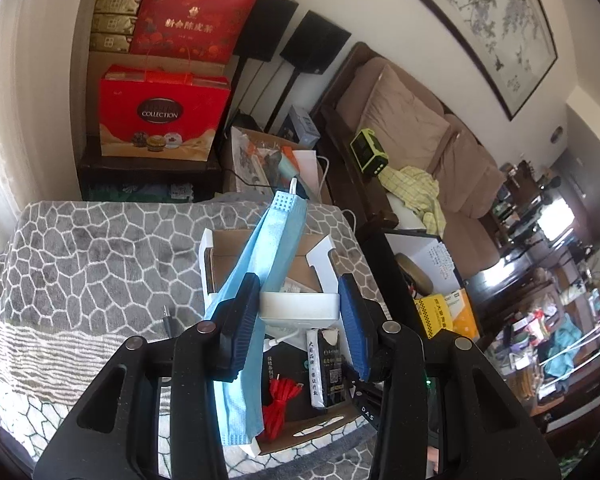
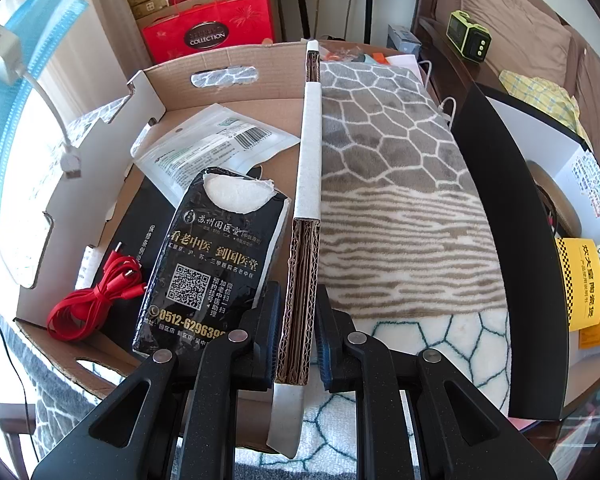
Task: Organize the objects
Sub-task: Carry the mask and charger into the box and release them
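Cardboard box: right claw clenched on its right wall; left claw grasping white charger (mask draped alongside).

Light blue pleated face mask w/ white ear loops. White USB charger. Brown cardboard box w/ white outer face. Red cable bundle. Black tissue pack w/ gold lettering & white QR code. Blanket: grey w/ white cell pattern, tan stripes. Fingers blue, ribbed.
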The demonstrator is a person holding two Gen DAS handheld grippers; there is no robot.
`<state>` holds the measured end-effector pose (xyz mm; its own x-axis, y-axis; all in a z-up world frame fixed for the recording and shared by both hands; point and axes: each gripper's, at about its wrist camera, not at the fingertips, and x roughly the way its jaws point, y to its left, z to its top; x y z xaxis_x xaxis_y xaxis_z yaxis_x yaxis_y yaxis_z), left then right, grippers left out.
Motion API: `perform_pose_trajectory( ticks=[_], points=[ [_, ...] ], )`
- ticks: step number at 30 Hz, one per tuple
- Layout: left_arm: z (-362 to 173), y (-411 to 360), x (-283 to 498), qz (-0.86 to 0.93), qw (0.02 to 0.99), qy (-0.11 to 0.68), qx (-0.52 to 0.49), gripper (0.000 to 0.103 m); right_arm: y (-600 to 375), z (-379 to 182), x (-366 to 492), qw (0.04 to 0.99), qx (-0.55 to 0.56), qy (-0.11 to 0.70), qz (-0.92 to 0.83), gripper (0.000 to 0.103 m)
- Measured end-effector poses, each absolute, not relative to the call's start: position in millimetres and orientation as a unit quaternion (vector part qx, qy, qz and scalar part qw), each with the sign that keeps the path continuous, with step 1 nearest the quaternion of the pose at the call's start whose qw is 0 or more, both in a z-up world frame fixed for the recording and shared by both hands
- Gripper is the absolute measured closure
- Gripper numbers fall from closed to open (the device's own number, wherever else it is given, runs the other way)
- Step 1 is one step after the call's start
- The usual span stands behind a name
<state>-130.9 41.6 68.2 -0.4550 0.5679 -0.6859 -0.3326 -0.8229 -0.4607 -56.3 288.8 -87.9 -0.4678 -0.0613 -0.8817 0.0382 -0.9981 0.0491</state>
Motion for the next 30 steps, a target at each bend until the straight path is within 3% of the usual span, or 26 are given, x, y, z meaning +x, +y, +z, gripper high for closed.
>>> perform_pose_trajectory(
  ticks=[30],
  points=[
    [-3,131,-183,0.79,0.275,-0.116,-0.535,0.066,288,-88,-56,0.03,0.515,-0.013,-0.857,0.086]
  ],
)
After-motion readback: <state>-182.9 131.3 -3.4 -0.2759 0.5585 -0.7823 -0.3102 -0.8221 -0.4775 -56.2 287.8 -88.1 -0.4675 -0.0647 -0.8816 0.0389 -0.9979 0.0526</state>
